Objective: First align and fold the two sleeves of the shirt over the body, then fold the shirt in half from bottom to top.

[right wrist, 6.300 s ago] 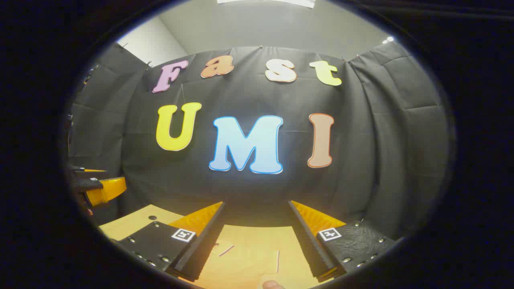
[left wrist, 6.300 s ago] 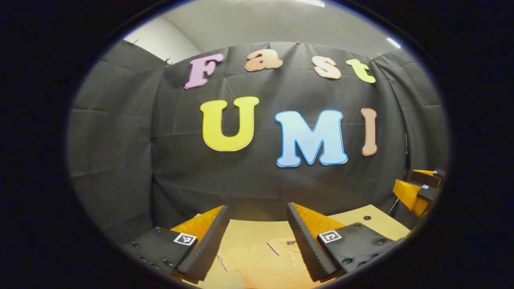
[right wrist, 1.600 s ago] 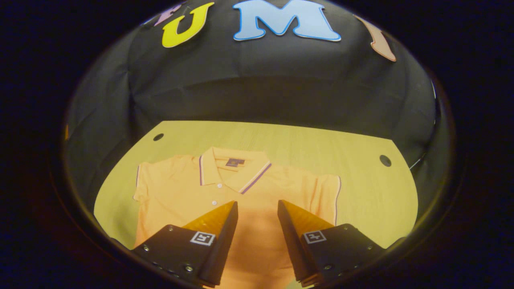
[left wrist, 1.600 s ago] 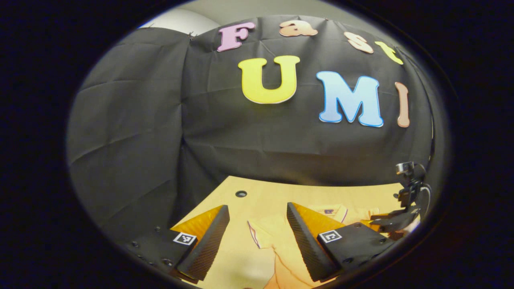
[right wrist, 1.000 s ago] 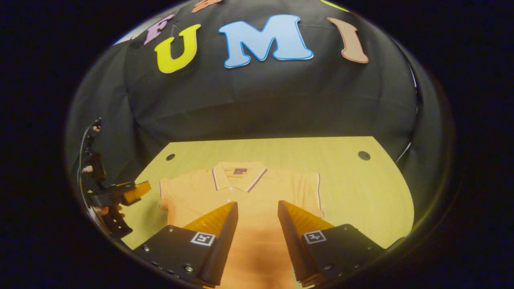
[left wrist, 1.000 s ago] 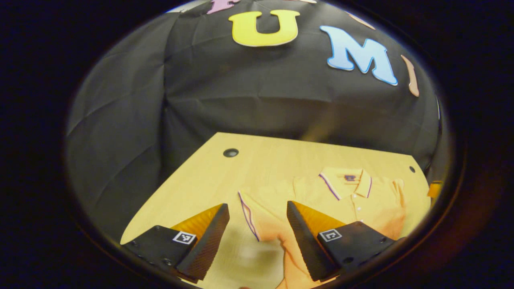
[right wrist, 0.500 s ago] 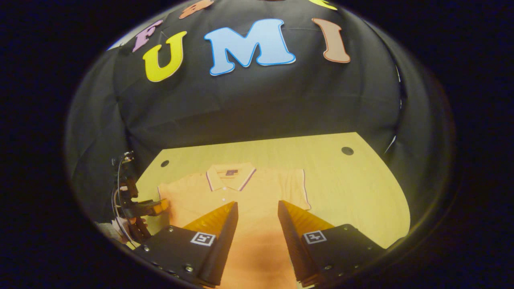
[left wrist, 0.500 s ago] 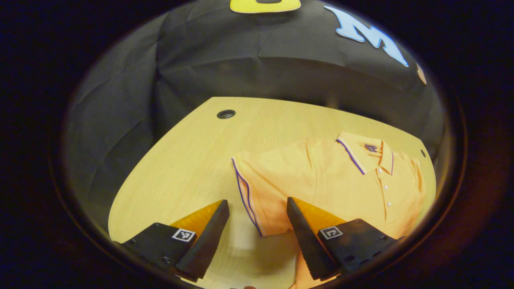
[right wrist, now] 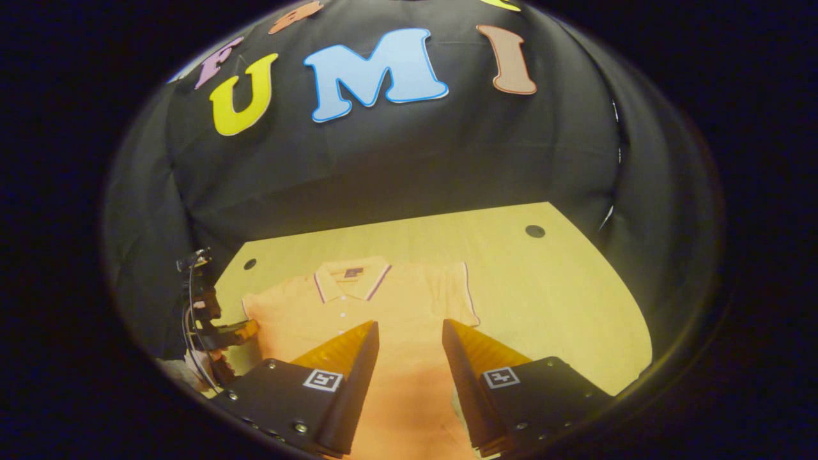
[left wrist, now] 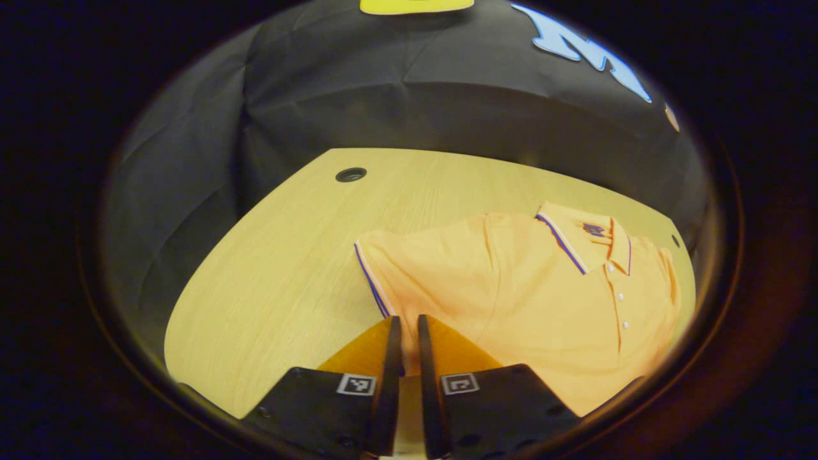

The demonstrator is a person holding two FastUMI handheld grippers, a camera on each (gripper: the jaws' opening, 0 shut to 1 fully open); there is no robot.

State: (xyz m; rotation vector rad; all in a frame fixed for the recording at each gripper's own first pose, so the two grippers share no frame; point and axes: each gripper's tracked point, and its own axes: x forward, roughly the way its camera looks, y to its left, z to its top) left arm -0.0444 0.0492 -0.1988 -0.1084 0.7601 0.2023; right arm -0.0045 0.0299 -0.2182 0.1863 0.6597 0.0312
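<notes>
The shirt (right wrist: 383, 313) lies flat on the wooden table (right wrist: 549, 294), collar toward the booth wall. Half a second ago my left gripper (left wrist: 409, 332) had its fingers wide apart; now I see them nearly together at the edge of the near sleeve (left wrist: 390, 268), and I cannot tell if cloth is pinched. My right gripper (right wrist: 409, 338) stays apart above the shirt body.

Parted right claw (right wrist: 409, 332) (above shirt (right wrist: 390, 306))
</notes>
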